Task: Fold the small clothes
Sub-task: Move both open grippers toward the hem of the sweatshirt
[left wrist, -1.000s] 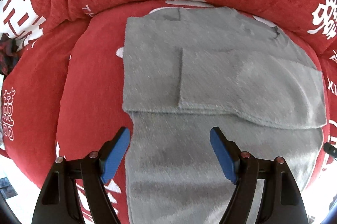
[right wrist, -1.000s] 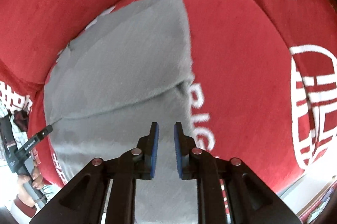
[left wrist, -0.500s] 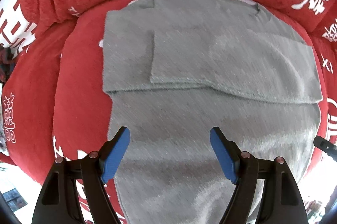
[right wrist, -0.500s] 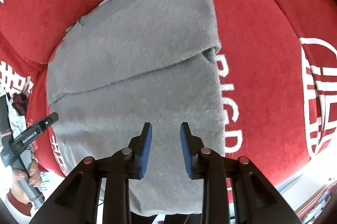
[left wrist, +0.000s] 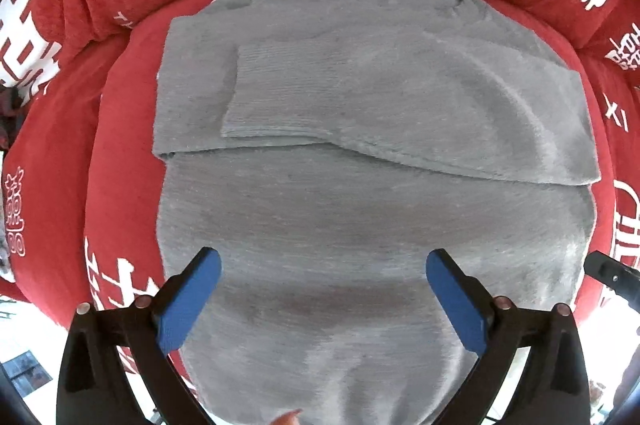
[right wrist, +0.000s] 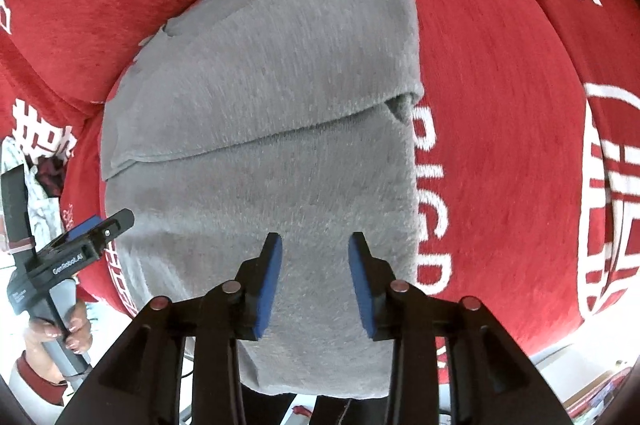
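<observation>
**Two grippers above a grey garment on a red sofa seat**

Two fisheye views show one grey knit garment (left wrist: 360, 225) lying flat on the seat cushion of a red sofa (left wrist: 120, 145) printed with white characters. In the left wrist view, the far part of the garment carries a sleeve (left wrist: 304, 93) folded across the body, with its ribbed cuff towards the left; the lower edge of this folded layer runs from left to right across the middle of the cloth. The near part of the garment drapes over the front edge of the cushion. The left gripper (left wrist: 323, 267) points down over the near cloth, its blue-padded fingers (left wrist: 188, 301) spread wide and opening, with nothing between them. At the right edge of this view, a black tip of the other tool is just visible. In the right wrist view, a hand (right wrist: 60, 329) at the far left holds the left tool by its handle. The right gripper (right wrist: 315, 245) hangs over the near right part of the garment, fingers (right wrist: 269, 285) narrowly apart and opening, not pressing the cloth.
</observation>
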The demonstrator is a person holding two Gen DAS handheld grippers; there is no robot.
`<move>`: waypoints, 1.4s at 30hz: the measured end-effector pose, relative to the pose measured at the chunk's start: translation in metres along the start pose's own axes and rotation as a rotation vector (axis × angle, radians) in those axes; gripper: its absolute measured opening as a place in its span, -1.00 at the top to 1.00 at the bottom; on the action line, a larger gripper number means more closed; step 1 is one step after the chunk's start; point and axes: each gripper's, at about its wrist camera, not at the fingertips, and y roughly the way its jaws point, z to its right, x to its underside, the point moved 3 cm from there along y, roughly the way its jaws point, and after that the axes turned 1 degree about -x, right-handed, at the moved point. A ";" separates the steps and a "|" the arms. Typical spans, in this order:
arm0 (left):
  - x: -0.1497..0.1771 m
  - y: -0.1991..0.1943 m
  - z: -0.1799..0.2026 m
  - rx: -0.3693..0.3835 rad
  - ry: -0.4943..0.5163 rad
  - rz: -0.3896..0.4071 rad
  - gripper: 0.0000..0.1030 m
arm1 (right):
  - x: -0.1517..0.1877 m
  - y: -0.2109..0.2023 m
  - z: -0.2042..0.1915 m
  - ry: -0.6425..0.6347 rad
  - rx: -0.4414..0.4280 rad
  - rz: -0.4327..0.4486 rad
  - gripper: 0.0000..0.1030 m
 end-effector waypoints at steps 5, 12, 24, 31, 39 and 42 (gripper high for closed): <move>0.007 -0.002 0.012 -0.010 -0.018 -0.004 -1.00 | -0.006 -0.005 0.005 -0.035 -0.018 -0.011 0.25; 0.027 -0.002 0.021 -0.034 -0.048 -0.023 -1.00 | -0.008 -0.002 0.012 -0.054 -0.023 -0.021 0.08; 0.074 0.008 -0.019 -0.030 -0.074 -0.069 -1.00 | 0.027 0.010 0.000 -0.035 -0.090 -0.032 -0.13; 0.134 0.006 -0.066 0.040 -0.105 -0.075 -1.00 | 0.081 0.021 0.002 0.020 -0.122 -0.052 -0.13; 0.214 0.037 -0.095 0.108 -0.146 -0.179 -1.00 | 0.169 0.053 0.028 0.047 -0.130 -0.199 -0.13; 0.231 0.048 -0.092 0.161 -0.155 -0.201 -1.00 | 0.196 0.070 0.039 0.061 -0.098 -0.234 -0.13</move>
